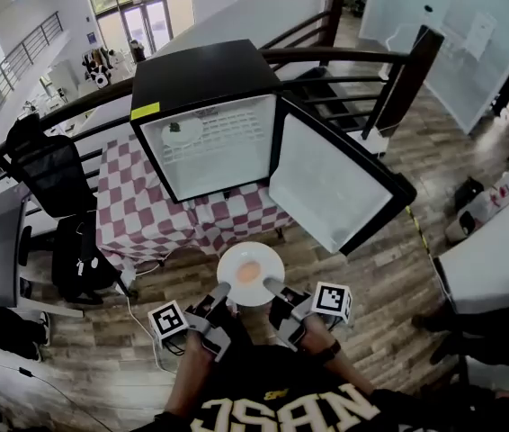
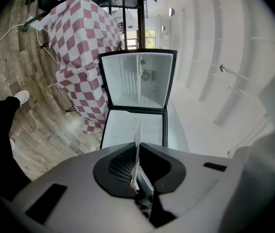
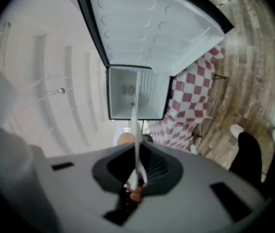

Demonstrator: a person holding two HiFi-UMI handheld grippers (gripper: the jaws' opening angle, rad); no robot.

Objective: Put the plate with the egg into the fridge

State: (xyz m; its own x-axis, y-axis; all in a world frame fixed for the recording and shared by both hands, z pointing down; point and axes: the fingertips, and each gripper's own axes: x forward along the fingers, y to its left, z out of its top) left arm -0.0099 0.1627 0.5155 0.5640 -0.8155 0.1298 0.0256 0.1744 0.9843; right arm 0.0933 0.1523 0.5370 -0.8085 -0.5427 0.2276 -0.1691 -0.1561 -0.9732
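Observation:
A white plate (image 1: 250, 274) with a fried egg (image 1: 248, 272) hangs level in front of the open black mini fridge (image 1: 209, 142). My left gripper (image 1: 221, 288) is shut on the plate's near left rim and my right gripper (image 1: 271, 285) on its near right rim. In the left gripper view the plate (image 2: 137, 154) shows edge-on, pinched in my left gripper (image 2: 136, 178), with the fridge (image 2: 137, 79) ahead. In the right gripper view the plate's rim (image 3: 136, 130) runs into my right gripper (image 3: 136, 171), with the egg (image 3: 125, 139) beside it. The fridge door (image 1: 326, 183) is swung out to the right.
The fridge stands on a table with a red-and-white checkered cloth (image 1: 147, 214). A small dish with something green (image 1: 181, 131) sits on its upper shelf. A black chair (image 1: 48, 174) stands at the left, a white desk (image 1: 497, 259) at the right, and a dark railing behind.

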